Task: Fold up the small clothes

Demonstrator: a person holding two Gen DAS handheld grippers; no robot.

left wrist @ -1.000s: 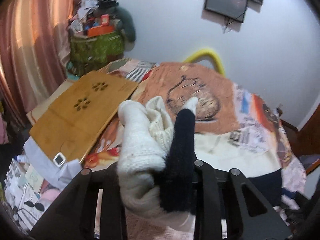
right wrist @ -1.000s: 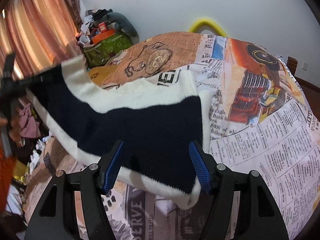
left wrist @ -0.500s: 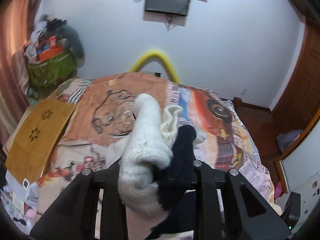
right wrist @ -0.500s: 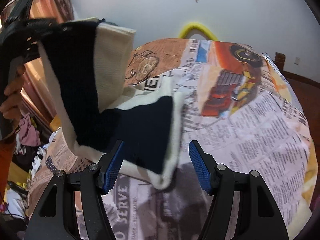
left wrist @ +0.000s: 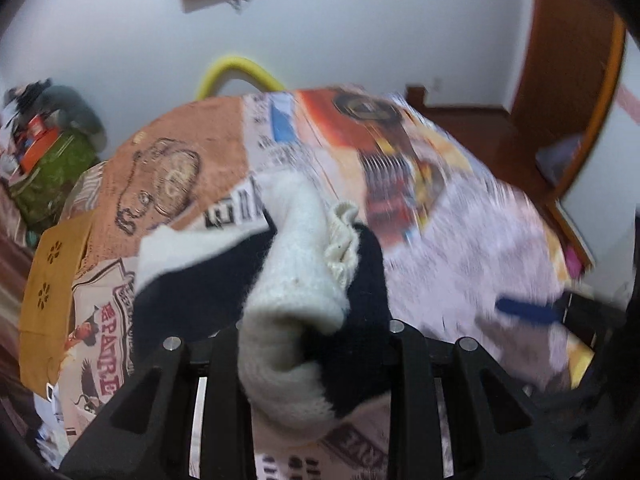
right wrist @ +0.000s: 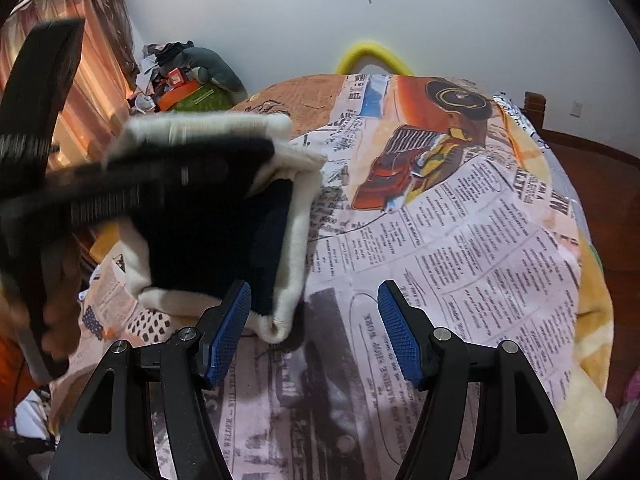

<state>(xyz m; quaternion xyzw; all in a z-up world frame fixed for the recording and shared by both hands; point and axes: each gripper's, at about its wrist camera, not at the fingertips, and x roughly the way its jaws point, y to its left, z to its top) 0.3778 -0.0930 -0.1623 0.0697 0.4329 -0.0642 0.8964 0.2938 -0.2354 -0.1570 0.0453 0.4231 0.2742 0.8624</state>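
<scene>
Our left gripper (left wrist: 312, 328) fingers clamp narrowly on the bunched knit garment (left wrist: 296, 280). Our right gripper (right wrist: 314, 328) fingers stand wide, empty; the garment's corner lies just beside its left pad (right wrist: 230, 332).

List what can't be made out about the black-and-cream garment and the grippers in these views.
- Left gripper, left wrist view: bunched garment hides its pads.
- Garment type and fold state, right wrist view: the blurred left gripper covers its upper part.
- Right gripper, left wrist view: only a blurred blue streak at the right.
- Bedspread print: motion-blurred.
</scene>
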